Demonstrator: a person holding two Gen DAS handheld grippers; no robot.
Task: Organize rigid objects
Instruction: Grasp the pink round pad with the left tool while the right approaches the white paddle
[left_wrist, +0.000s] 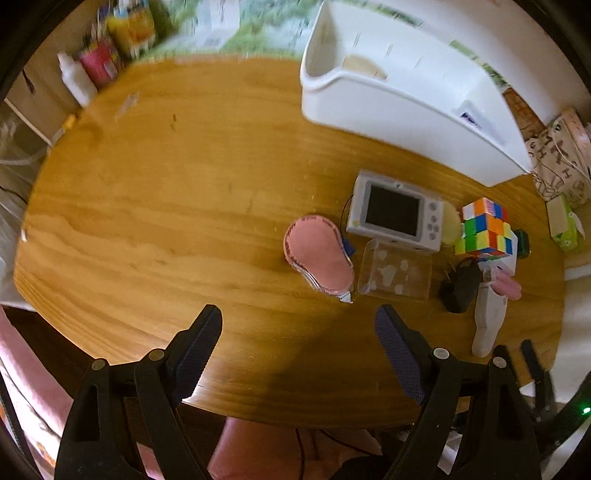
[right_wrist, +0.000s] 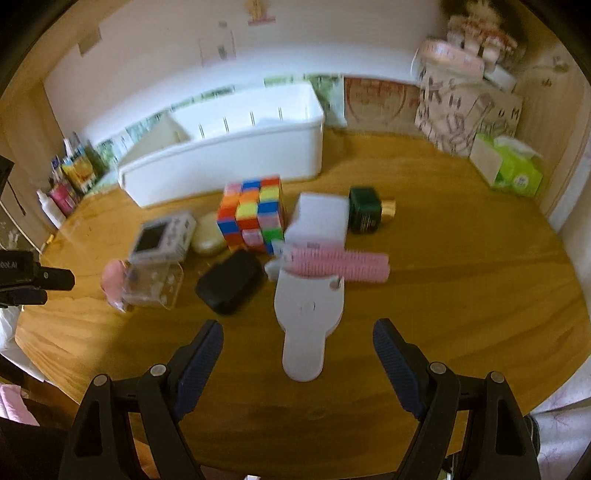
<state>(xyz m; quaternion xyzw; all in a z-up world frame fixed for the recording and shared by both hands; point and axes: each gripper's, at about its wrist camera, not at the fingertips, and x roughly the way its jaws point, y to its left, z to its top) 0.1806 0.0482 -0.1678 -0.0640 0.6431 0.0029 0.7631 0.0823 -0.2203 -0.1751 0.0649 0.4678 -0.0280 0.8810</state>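
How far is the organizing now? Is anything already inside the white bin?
It looks barely started. The white bin holds only a divider as far as I can see. Nothing is in hand: the left gripper and right gripper are both open. The cube, camera, black case and pink roller remain on the table.

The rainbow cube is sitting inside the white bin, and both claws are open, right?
Not quite. The rainbow cube sits on the wooden table in front of the white bin, not inside it, as the right wrist view shows. Both claws, left and right, are open.
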